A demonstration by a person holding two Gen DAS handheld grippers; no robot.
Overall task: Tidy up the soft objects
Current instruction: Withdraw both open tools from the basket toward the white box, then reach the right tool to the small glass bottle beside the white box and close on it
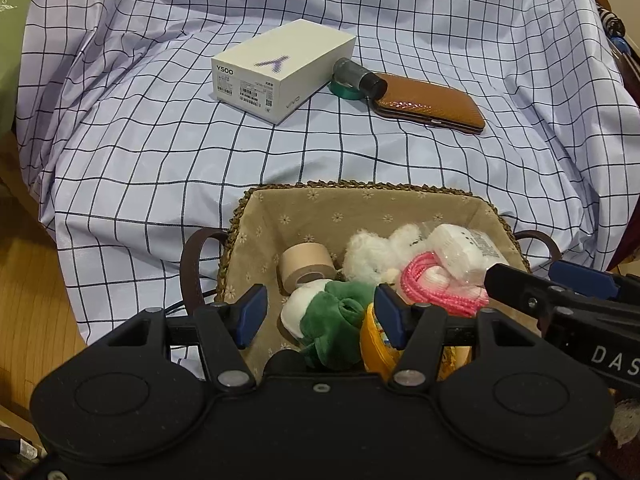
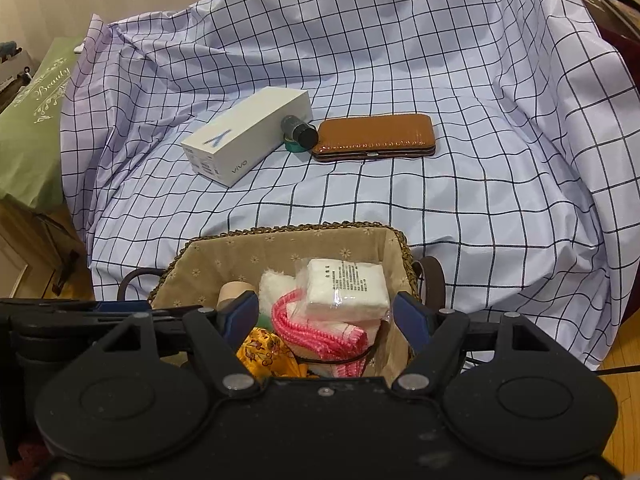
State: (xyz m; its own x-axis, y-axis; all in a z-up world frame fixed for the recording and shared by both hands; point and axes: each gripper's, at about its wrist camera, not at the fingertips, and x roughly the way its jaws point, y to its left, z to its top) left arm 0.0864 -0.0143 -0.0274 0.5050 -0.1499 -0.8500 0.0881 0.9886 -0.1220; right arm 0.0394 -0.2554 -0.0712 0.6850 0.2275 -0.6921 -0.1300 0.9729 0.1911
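A woven basket [image 1: 360,186] [image 2: 300,230] with a beige flowered lining sits at the near edge of the checked cloth. It holds a white plush toy [image 1: 372,254], a green and white plush [image 1: 332,316], a yellow cloth [image 1: 376,344] [image 2: 268,354], a pink mesh bundle [image 1: 436,284] [image 2: 316,328], a wrapped white packet [image 1: 460,254] [image 2: 346,284] and a beige tape roll [image 1: 304,266]. My left gripper [image 1: 322,316] hovers open over the green plush. My right gripper [image 2: 326,318] [image 1: 560,292] hovers open over the pink mesh and the packet.
Farther back on the checked cloth [image 1: 160,152] lie a white phone box [image 1: 280,68] [image 2: 244,140], a dark cylinder [image 1: 358,76] on a green tape roll [image 1: 340,90], and a brown leather case [image 1: 432,100] [image 2: 376,136]. A green bag [image 2: 32,128] stands at left. Wooden floor shows below.
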